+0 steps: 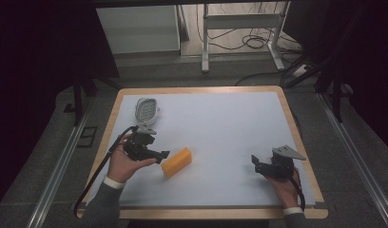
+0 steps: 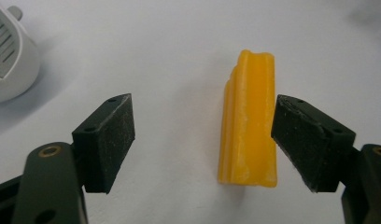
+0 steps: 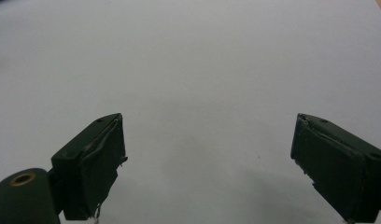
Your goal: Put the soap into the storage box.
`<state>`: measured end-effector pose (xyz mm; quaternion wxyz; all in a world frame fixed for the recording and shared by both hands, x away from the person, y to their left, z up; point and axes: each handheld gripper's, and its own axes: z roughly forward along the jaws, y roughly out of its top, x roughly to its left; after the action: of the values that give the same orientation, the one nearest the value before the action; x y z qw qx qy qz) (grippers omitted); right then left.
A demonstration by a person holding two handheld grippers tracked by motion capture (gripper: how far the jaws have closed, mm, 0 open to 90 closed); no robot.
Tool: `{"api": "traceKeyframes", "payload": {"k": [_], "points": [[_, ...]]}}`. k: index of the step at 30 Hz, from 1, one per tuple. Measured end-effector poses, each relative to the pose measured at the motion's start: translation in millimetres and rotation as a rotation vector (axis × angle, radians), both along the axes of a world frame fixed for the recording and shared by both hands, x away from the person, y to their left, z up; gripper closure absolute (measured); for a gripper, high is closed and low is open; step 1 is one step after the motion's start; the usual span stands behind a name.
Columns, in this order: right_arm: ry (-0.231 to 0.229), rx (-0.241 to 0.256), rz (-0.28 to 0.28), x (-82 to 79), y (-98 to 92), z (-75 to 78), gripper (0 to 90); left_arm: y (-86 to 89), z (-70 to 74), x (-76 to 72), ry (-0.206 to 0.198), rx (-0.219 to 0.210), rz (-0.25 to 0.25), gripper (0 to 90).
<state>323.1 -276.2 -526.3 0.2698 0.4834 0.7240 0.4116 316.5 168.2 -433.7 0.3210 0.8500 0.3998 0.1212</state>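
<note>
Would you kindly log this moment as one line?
left gripper: open, straddling yellow block | right gripper: open, idle over white mat | white lamp head: untouched

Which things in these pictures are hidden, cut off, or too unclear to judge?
- Yellow block: in the left gripper view, contact with the right-hand pad is uncertain; the pad overlaps its edge.
- White slotted object: cut off by that view's left edge.
- Left gripper: in the high view, its tips blur together.

Right gripper (image 3: 207, 163), two black fingers (image 3: 93, 163) spread wide apart, nothing between them, pale table surface (image 3: 202, 70) beyond
</note>
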Motion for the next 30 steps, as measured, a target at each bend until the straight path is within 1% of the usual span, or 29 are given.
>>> {"api": "traceKeyframes", "payload": {"k": [5,6,7,10,12,15,19,20,26,27,30], "points": [[0.001,0.000,0.001,0.0,-0.1,0.1,10.3,-10.2,-2.2,3.1,0.007,0.008,-0.017,21.9],[0.001,0.001,0.000,0.0,0.0,0.0,10.3,-11.5,-2.2,3.2,-0.005,0.012,-0.021,22.0],[0.000,0.001,0.000,0.0,-0.1,0.0,10.3,-12.9,-2.3,3.1,-0.009,0.006,-0.023,22.2],[-0.001,-0.001,0.001,0.0,0.0,0.0,10.3,-15.1,-2.6,3.8,-0.008,0.004,-0.029,22.2],[-0.001,-0.001,0.001,0.0,0.1,0.0,10.3,-18.2,-3.2,4.1,-0.002,0.008,-0.030,22.3],[0.000,0.001,0.001,0.0,0.0,0.0,10.3,-24.5,-4.0,5.2,-0.001,0.018,-0.048,22.2],[-0.001,-0.002,0.001,0.0,0.1,0.0,10.3,-28.7,-4.7,6.3,0.001,0.016,-0.053,22.0],[-0.001,-0.002,0.001,0.0,0.1,0.0,10.3,-29.9,-5.5,6.7,0.002,0.005,-0.049,22.0],[0.001,-0.005,0.002,0.1,0.1,0.0,10.3,-35.4,-10.5,8.7,0.015,0.009,-0.057,22.0],[0.003,-0.004,0.001,0.1,0.2,0.0,10.3,-37.8,-12.0,9.4,0.023,0.020,-0.060,21.9],[0.002,-0.005,0.000,0.1,0.2,0.0,10.3,-41.1,-12.8,9.9,0.023,0.028,-0.066,21.6]]}}
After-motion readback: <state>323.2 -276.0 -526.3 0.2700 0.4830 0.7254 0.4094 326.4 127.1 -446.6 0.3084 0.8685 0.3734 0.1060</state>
